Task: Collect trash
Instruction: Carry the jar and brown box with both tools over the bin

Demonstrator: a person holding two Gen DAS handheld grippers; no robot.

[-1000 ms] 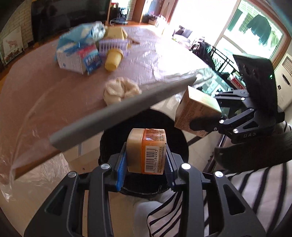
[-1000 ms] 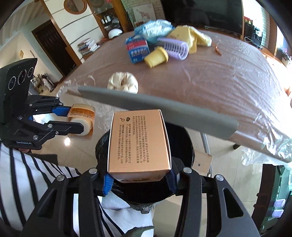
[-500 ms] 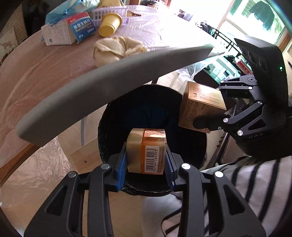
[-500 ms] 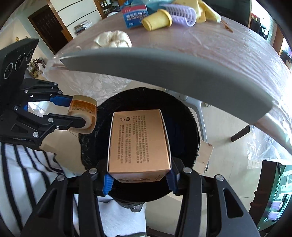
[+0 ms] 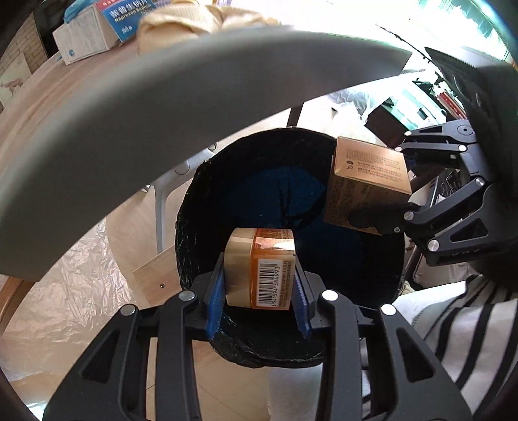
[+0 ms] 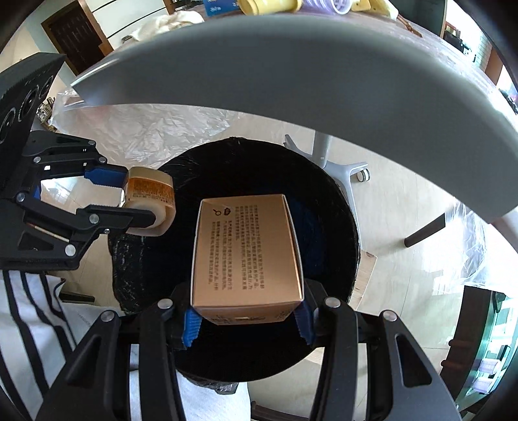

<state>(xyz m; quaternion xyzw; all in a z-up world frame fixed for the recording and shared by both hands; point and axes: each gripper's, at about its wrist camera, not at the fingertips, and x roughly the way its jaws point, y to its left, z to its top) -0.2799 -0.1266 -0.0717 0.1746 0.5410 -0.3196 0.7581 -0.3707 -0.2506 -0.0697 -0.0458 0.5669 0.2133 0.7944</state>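
While sinking from table height toward the black-lined bin, both claws are now hanging right over its mouth, with the grey table edge looming across the top of each view instead of lying well ahead. Meaning, in all likelihood, the drop being close: nothing left but loosening the pads.

Left gripper clamping tight on the small orange-labelled jar, blue pads pressing both sides, barcode facing the camera; jar hovering above the bin's near-left rim in the right wrist view. Right gripper closing firmly on the gold carton, held flat over the middle of the opening.

Still lying up on the plastic-covered table: a blue-and-white medicine box, a cream crumpled cloth, a yellow cup — seemingly waiting for later trips.

Standing in the way: the table edge overhanging the bin's far side, and the two claws crowding each other above one opening. Striped sleeve sitting close beside the rim too. Bin interior looking dark; contents impossible to make out.
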